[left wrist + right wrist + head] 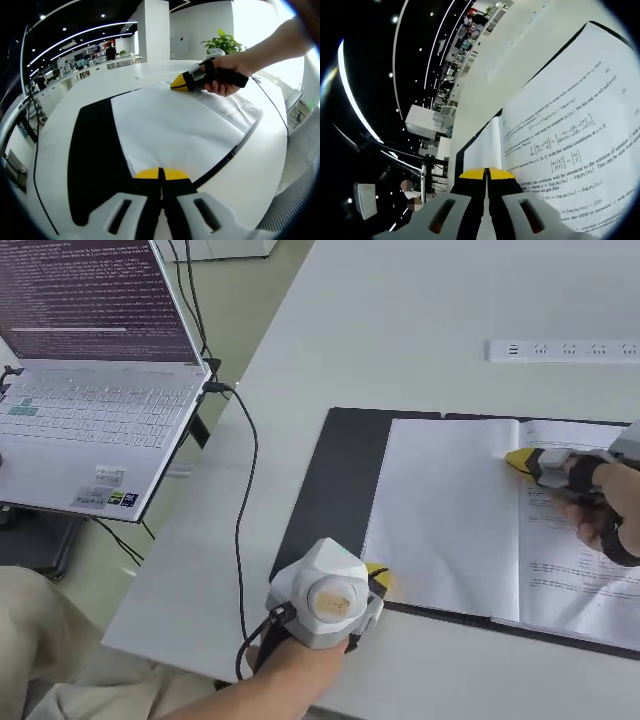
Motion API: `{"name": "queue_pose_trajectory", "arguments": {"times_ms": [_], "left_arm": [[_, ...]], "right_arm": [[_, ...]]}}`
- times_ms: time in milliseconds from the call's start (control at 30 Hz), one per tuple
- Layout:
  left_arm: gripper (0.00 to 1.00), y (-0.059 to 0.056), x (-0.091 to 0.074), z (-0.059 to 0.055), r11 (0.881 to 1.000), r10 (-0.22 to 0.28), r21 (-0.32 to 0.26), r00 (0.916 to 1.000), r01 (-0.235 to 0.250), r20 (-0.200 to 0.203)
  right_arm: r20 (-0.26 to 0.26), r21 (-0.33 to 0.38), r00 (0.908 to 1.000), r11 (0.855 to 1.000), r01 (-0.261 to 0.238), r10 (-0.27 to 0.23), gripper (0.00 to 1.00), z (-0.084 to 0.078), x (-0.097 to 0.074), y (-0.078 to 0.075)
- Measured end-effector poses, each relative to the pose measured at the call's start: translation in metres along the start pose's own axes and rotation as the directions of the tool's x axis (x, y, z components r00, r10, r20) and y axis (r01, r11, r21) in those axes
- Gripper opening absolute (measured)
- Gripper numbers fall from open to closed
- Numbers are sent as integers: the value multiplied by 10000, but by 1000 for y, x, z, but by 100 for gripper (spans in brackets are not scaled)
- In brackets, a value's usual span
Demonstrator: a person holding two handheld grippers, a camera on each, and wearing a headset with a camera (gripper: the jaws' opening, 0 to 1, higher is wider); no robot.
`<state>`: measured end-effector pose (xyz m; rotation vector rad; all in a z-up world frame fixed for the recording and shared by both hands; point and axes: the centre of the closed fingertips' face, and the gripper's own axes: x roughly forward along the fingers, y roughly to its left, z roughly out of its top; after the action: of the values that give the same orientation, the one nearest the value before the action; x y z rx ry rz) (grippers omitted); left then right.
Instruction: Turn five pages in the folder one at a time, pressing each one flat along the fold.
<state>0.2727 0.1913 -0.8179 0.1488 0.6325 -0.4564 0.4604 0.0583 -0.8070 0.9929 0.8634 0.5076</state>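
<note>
A black folder [335,480] lies open on the white table. A blank white page [440,510] lies turned over on its left half, and a printed page [570,570] lies to the right of the fold [519,540]. My left gripper [378,576] is shut, its yellow tips resting at the blank page's near left corner [161,174]. My right gripper [517,459] is shut too, tips down on the fold near the top of the page [486,174], with the printed page [570,115] to its right. The left gripper view shows the right gripper [179,83] across the blank page [175,125].
An open laptop [90,390] stands on a stand to the left, off the table. A black cable [245,500] runs from it along the table's left edge. A white power strip [560,350] lies beyond the folder.
</note>
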Motion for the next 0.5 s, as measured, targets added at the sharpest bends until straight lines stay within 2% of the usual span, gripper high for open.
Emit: {"name": "queue_pose_trajectory", "arguments": {"times_ms": [167, 333, 500], "left_arm": [[0, 0, 0, 0, 10000, 0, 34, 10000, 0, -56], [0, 0, 1, 0, 10000, -26, 71, 10000, 27, -94], [0, 0, 1, 0, 9999, -41, 92, 10000, 41, -87]], "right_arm": [[138, 234, 9999, 9997, 61, -64, 0, 13, 10, 1], [563, 247, 9982, 9995, 185, -199, 0, 25, 17, 2], [1093, 792, 9937, 9967, 178, -264, 0, 40, 24, -2]]}}
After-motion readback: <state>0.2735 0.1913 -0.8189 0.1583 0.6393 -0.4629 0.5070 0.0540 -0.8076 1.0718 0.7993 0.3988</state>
